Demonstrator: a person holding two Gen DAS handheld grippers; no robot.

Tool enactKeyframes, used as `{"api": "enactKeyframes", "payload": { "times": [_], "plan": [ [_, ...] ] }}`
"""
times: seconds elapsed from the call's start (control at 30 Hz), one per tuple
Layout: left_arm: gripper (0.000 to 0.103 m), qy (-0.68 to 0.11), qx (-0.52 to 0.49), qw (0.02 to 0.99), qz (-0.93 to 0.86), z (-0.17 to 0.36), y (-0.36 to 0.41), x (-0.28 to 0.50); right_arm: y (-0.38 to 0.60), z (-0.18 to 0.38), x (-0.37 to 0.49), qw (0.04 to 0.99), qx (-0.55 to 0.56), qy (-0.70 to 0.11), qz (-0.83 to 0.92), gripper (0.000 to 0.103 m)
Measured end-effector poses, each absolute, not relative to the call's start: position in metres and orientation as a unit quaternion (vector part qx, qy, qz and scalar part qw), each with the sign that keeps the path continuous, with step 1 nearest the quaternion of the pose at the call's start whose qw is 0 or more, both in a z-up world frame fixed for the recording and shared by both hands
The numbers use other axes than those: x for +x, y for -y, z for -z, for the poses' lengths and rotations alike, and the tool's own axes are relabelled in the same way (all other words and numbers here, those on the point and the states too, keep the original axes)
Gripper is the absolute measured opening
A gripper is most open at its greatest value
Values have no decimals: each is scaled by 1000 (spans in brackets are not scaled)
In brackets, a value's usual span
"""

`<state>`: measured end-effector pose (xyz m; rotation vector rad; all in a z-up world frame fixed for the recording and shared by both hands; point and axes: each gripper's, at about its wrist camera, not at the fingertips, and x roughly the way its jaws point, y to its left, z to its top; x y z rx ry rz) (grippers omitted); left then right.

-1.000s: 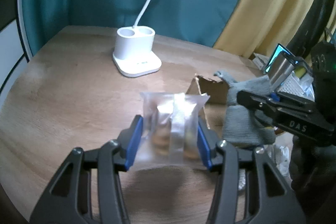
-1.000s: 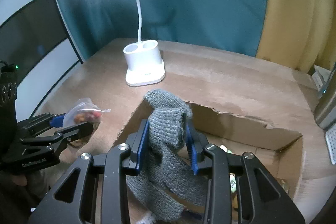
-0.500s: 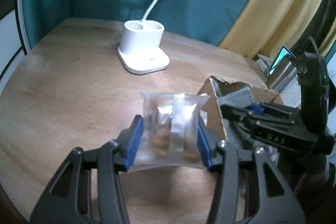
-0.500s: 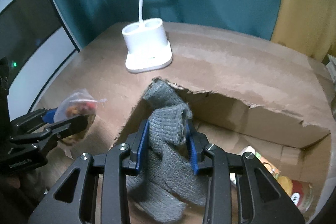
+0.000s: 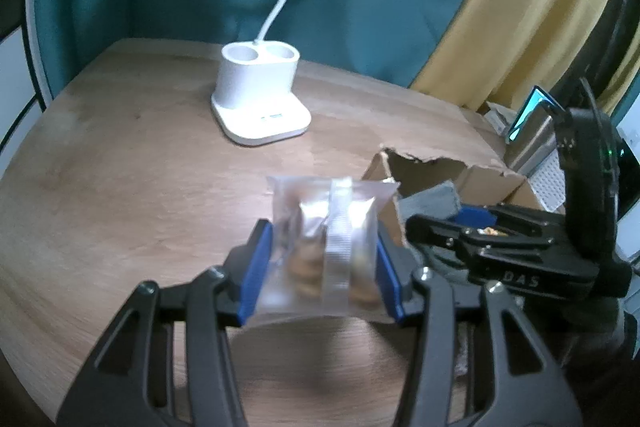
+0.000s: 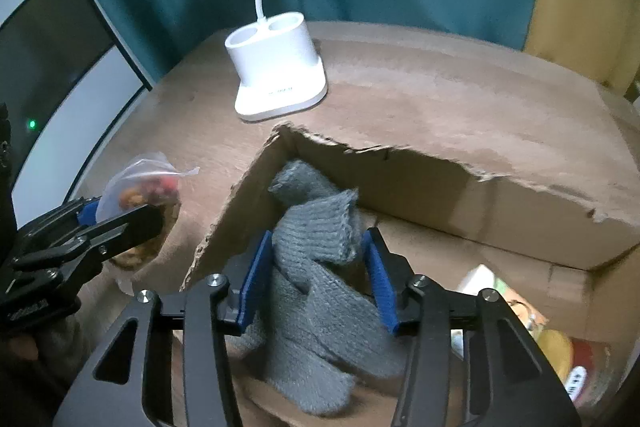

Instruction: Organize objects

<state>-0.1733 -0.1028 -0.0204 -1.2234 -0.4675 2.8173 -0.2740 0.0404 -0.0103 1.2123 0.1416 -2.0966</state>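
A: Lower centre of the right wrist view: the right gripper has just been opening, its blue pads now standing clear of the grey knitted glove that lies between them, slumped into the torn cardboard box. What could spoil it?

B: The knit might snag on a pad as the gripper withdraws and be dragged back over the ragged left wall. The glove's tip also leans up into the box's far corner, so it may flop out.

A: And the other side?

B: At lower centre of the left wrist view, the left gripper is clenched on a clear snack packet, held above the wooden table just left of the box. Squeezed soft film can slip, or its contents crush.

A: Against a second ago?

B: Then the glove was pinched and held higher, over the box rim; now it sits lower, inside. The packet is unchanged. The white lamp base stands in the upper centre
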Motion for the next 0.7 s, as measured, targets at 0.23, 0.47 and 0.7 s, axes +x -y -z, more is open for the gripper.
{"api": "enactKeyframes", "payload": {
  "times": [0.23, 0.47, 0.7],
  "plan": [
    [50, 137, -388, 23, -911, 13, 83, -170, -71, -2, -267, 340, 447, -47, 826, 52],
    [50, 128, -382, 30, -915, 5, 60, -168, -98, -8, -257, 326, 434, -56, 838, 52],
    [50, 117, -382, 41, -916, -2, 34, -169, -129, -16, -253, 317, 422, -43, 848, 52]
  ]
}}
